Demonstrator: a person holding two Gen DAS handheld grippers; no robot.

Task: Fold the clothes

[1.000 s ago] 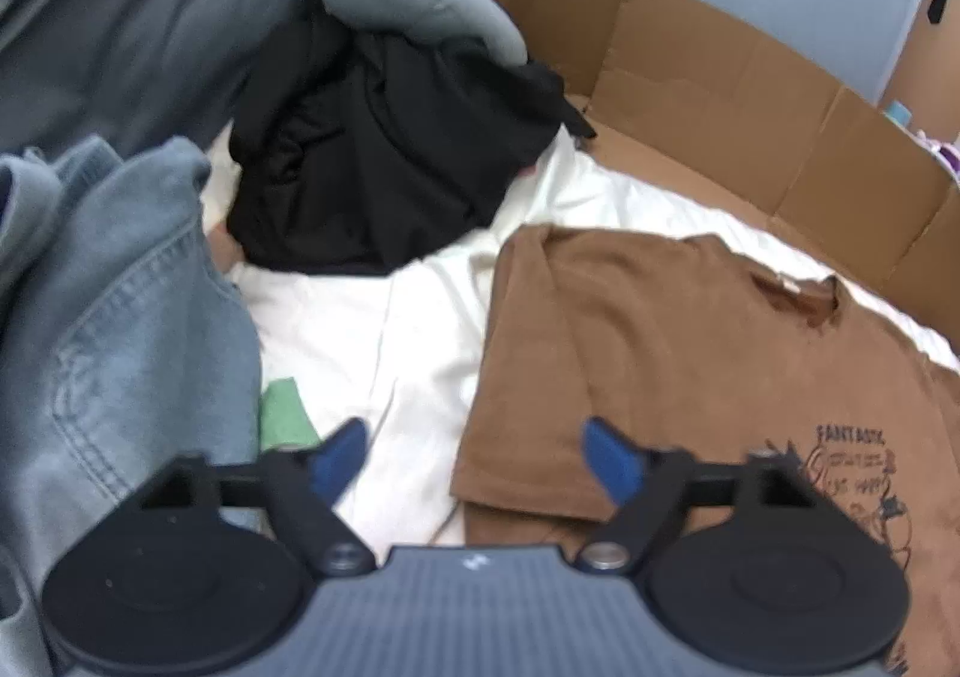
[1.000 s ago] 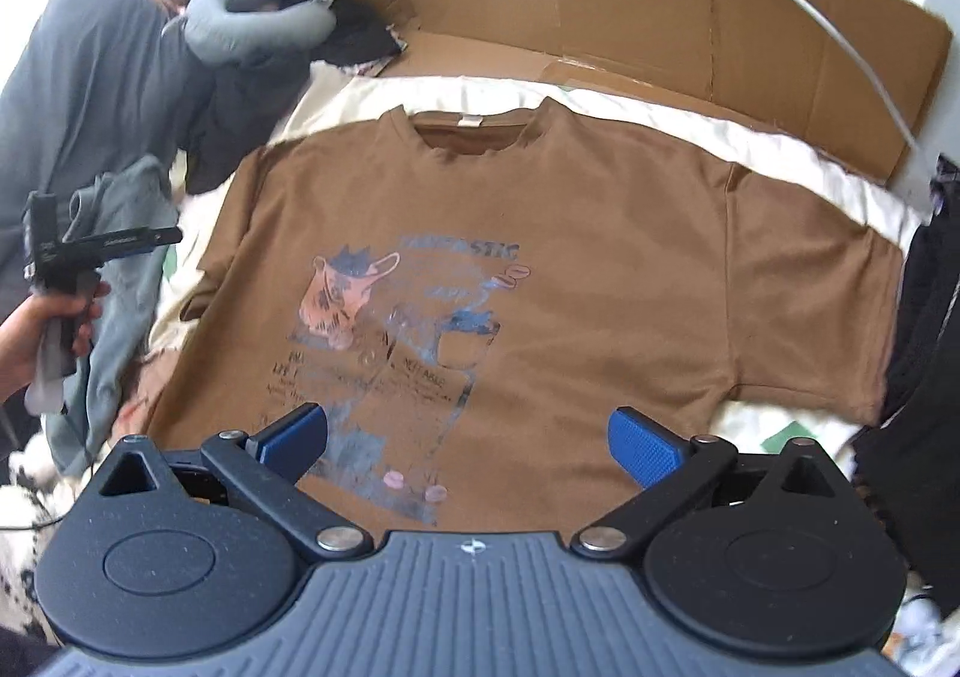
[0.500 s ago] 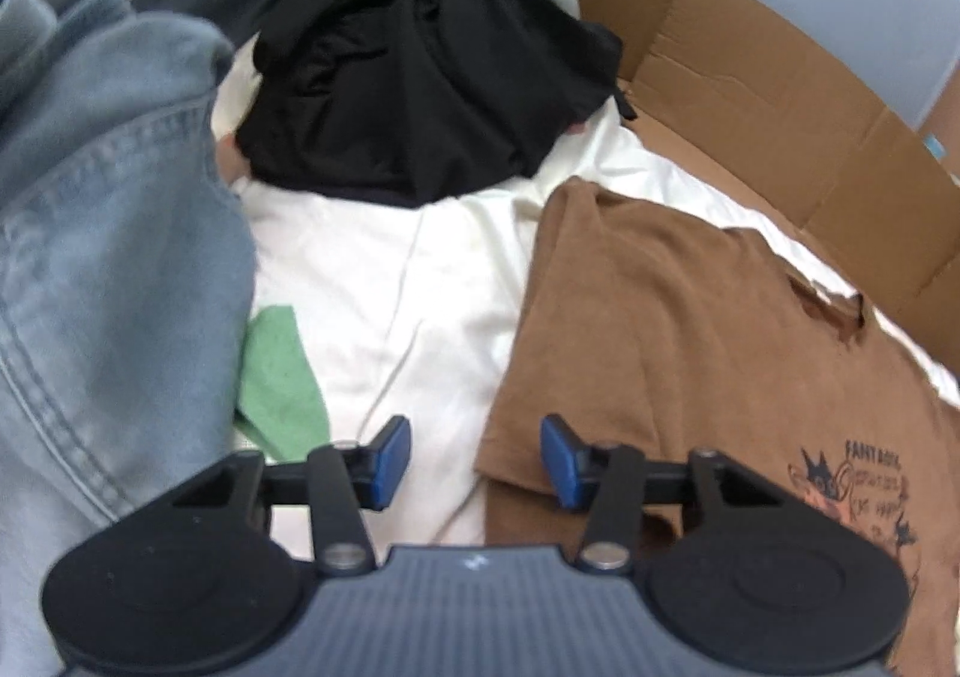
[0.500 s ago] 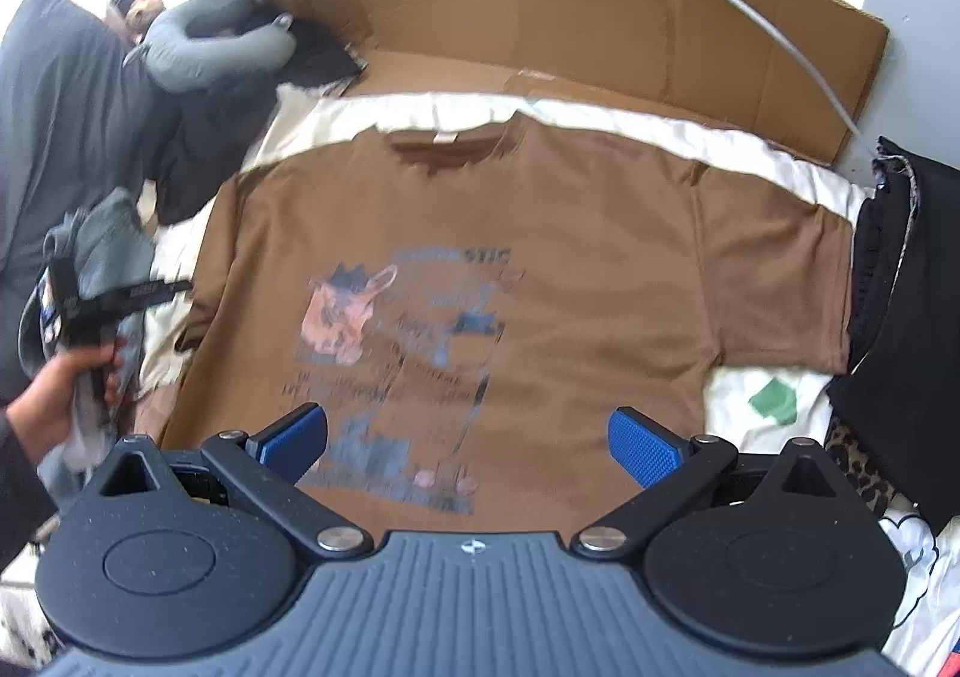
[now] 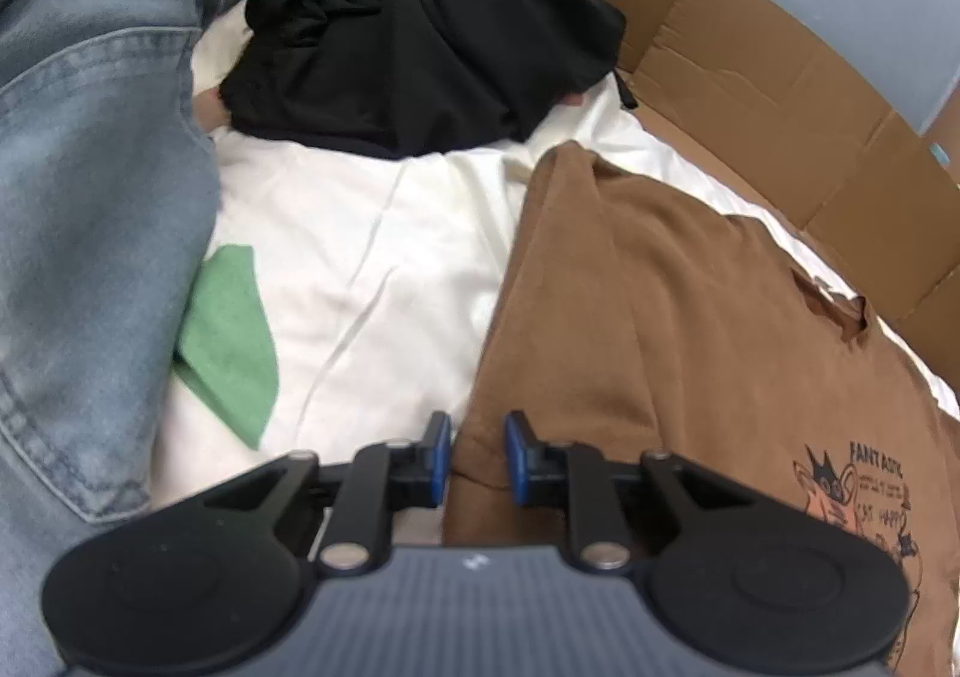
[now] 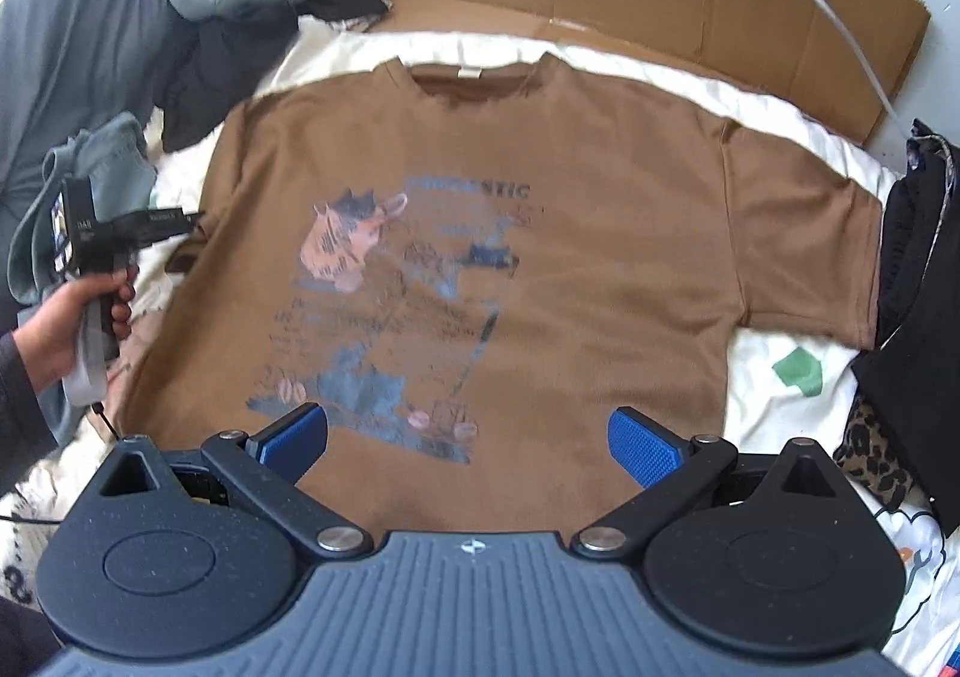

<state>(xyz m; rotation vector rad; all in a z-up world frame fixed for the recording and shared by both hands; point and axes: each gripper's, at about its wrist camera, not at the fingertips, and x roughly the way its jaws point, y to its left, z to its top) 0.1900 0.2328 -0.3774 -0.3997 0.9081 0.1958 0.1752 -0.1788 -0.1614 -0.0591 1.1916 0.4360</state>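
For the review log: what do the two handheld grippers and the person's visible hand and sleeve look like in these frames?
Both the left gripper and the right gripper share one build: black linkage arms with silver pivot pins, round black side housings, a ribbed grey body with a small white mark, and blue textured pads. The hand emerges from a dark sleeve; a thin black cable hangs below.

The shirt (image 5: 690,329) bears a chest print: in the left wrist view it reads "FANTASTIC" above smaller lines, one seeming to end "HAPPY", otherwise too small to read. In the right wrist view only "STIC" (image 6: 507,191) is clear; the rest is blurred.
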